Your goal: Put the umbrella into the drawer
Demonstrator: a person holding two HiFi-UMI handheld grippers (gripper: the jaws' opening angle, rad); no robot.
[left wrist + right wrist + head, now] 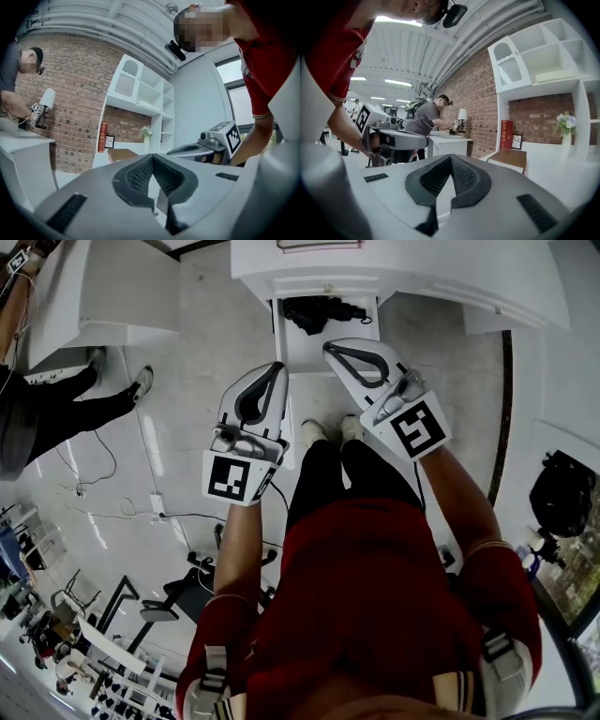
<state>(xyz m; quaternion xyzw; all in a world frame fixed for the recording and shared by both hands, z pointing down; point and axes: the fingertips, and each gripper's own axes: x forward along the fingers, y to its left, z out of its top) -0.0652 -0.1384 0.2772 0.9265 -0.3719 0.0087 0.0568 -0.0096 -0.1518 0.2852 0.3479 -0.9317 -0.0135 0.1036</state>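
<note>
A black folded umbrella (319,311) lies inside the open white drawer (313,354) of the white cabinet (422,268) at the top of the head view. Both grippers hang in the air in front of the drawer, well above the floor. My left gripper (276,368) is shut and holds nothing; in its own view the dark pads (140,174) meet at the tip. My right gripper (330,346) is shut and empty too, its pads (461,174) closed together. Neither gripper touches the umbrella or the drawer. Each gripper view shows the other gripper from the side.
A white table (122,287) stands at the left with another person (56,413) beside it. Cables (141,512) run over the floor. A black bag (567,491) sits at the right. A white shelf unit (145,93) stands against a brick wall (70,84).
</note>
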